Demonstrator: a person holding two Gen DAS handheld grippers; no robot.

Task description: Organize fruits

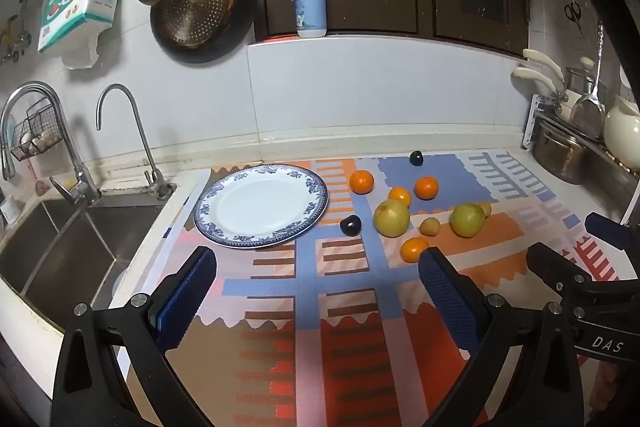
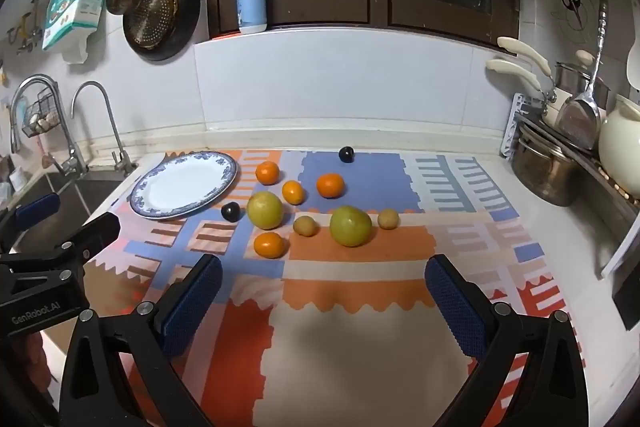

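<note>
A blue-rimmed white plate (image 1: 224, 225) (image 2: 140, 201) lies bare on the patterned mat (image 1: 340, 307) near the sink. To its right lie loose fruits: several oranges (image 1: 361, 182) (image 2: 267, 172), two yellow-green apples (image 1: 391, 217) (image 2: 350, 225), two small tan fruits (image 1: 430, 227) (image 2: 306, 226) and two dark plums (image 1: 350, 225) (image 2: 346, 154). My left gripper (image 1: 318, 285) is open and empty, hovering in front of the plate and fruits. My right gripper (image 2: 324, 285) is open and empty, in front of the fruits. Each gripper shows at the edge of the other's view.
A steel sink (image 1: 60, 251) with two faucets (image 1: 120, 131) lies left of the mat. A dish rack with pots and a cream jug (image 2: 616, 147) stands at the right. A soap bottle (image 1: 310, 3) stands on the window ledge. Pans hang on the wall.
</note>
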